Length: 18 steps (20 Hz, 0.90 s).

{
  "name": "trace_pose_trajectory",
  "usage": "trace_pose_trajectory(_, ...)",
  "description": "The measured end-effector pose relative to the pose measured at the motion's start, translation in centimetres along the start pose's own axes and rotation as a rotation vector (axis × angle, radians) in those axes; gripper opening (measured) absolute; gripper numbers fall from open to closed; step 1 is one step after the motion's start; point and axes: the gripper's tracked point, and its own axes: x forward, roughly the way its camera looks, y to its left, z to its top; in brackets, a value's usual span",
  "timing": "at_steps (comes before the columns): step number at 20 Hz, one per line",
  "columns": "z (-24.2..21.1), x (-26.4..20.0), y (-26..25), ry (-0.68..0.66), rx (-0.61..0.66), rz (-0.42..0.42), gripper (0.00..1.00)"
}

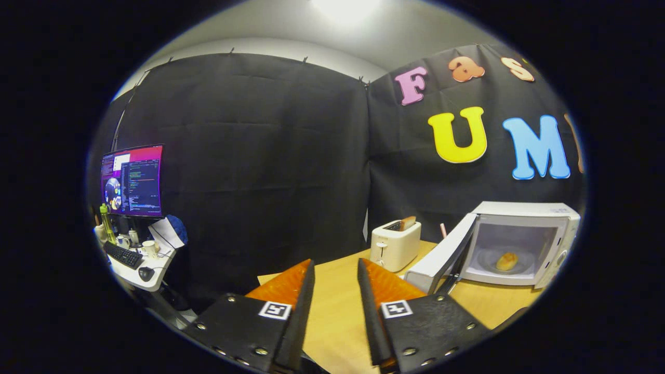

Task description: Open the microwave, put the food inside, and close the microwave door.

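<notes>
Gripper [335,270]: fingers parted with a moderate gap, nothing between them, bare wooden table [337,317] under them. Microwave [519,244], a white box, stands beyond the right finger; its far side is cut off. Its door [441,254] hangs open. Food [507,261], a rounded golden bun, sits inside on the glass turntable. White toaster [395,244] just left of the microwave, with a slice sticking up from its slot.

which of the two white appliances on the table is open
The microwave, beyond the empty, parted jaws: its door hangs open with food inside. The toaster has no door.
</notes>
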Motion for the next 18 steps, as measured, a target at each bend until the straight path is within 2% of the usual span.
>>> trace_pose_trajectory(1,-1.1,1.1,0.5,0.025,0.010,0.013,0.25)
trace_pose_trajectory(2,-2.2,2.0,0.9,0.049,0.016,0.034,0.23)
trace_pose_trajectory(4,-4.4,3.4,1.0,0.096,-0.013,0.023,0.23)
trace_pose_trajectory(6,-6.0,4.6,0.2,0.108,-0.058,-0.027,0.14)
trace_pose_trajectory(9,-8.1,6.3,-2.6,0.140,-0.118,-0.125,0.14)
trace_pose_trajectory(10,-8.1,6.7,-4.1,0.119,-0.131,-0.186,0.14)
trace_pose_trajectory(12,-8.7,6.8,-4.2,0.124,-0.096,-0.162,0.01)
trace_pose_trajectory(15,-8.0,5.1,-4.9,0.090,-0.122,-0.192,0.02)
trace_pose_trajectory(18,-8.2,3.1,-6.8,0.087,-0.068,-0.233,0.02)
